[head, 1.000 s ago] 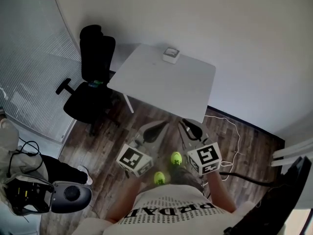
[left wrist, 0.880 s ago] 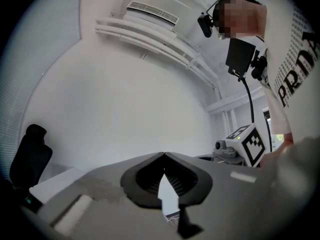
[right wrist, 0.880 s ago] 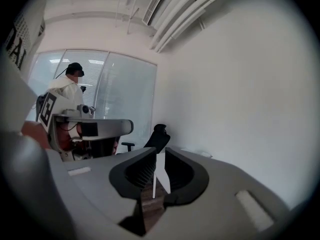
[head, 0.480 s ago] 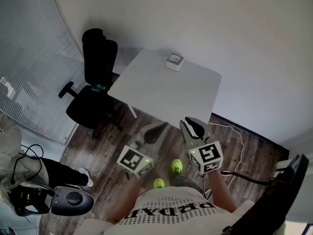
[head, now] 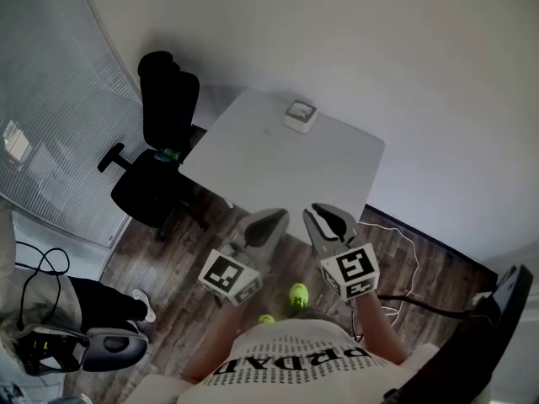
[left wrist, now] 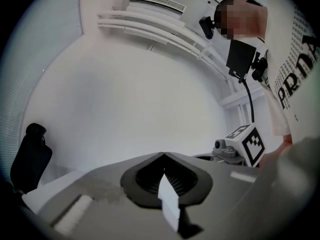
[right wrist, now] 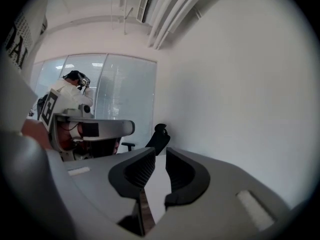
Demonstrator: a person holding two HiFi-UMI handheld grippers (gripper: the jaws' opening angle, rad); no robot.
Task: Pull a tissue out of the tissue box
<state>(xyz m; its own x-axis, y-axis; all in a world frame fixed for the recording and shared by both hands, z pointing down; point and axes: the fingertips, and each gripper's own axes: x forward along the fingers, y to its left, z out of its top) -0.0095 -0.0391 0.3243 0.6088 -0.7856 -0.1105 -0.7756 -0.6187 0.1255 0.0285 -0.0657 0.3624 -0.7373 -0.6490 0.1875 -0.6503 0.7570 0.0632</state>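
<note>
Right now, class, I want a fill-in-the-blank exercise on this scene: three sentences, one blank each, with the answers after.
1. The tissue box stands on the white ____.
2. The colour of the chair is ____.
3. The hand-held gripper with its jaws apart and nothing between them is the ____ one.

Missing words: table; black; right. That gripper's jaws have just been opening.

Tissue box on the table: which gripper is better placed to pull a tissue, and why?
Right, probably. Both are about as far from the tissue box, but the right gripper has just been opening its jaws, nothing between them; the left gripper is shut.
</note>
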